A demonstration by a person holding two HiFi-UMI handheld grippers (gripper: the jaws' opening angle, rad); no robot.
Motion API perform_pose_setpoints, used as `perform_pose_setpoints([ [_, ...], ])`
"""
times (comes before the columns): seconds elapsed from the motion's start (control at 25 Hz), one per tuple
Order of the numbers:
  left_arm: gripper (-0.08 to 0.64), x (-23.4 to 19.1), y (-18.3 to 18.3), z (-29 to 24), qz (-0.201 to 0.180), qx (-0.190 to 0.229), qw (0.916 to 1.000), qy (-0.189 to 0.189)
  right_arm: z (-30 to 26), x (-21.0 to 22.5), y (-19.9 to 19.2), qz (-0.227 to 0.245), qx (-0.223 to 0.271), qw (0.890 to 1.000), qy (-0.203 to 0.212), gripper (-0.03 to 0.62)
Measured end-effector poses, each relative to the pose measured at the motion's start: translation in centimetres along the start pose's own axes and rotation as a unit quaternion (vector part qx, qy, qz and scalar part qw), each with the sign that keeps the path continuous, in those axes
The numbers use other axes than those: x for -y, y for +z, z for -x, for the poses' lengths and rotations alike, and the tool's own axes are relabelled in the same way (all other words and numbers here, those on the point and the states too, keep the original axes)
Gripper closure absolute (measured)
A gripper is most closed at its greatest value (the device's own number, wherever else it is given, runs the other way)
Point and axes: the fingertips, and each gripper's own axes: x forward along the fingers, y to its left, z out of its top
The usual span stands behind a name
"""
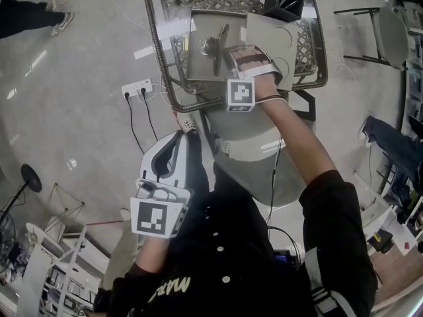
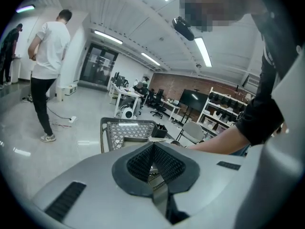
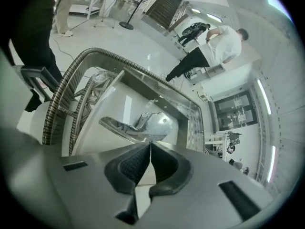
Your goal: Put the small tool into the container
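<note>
Right gripper (image 3: 150,143), jaws shut and empty, beside shiny metal tool (image 3: 143,123) in rectangular steel container (image 3: 164,92): withdrawal may knock it. Left gripper (image 2: 153,147) likewise shut.

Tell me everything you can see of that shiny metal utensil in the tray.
The metal utensil is bright, mirror-like steel: a long flat handle joined to a rounded, bowl-shaped head, rather like a ladle. It lies on the floor of the shallow metal tray. The right tool, jaws together, hovers right by its handle; whether they touch, I cannot tell.
</note>
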Motion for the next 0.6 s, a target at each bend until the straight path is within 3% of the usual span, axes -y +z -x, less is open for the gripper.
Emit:
perform_pose_setpoints([
  [0.32,0.535,2.1,2.3,0.4,-0.020,0.021,0.9995,-0.011,4.7,3.8,0.0,-0.128,0.032,0.990,-0.039,0.578],
  [0.48,0.535,3.2,3.5,0.6,-0.025,0.031,0.9991,-0.015,8.7,6.0,0.2,-0.192,0.053,0.978,-0.058,0.578],
  [0.6,0.535,4.0,4.3,0.9,-0.036,0.042,0.9984,-0.015,12.5,7.7,0.6,-0.250,0.077,0.963,-0.069,0.578],
])
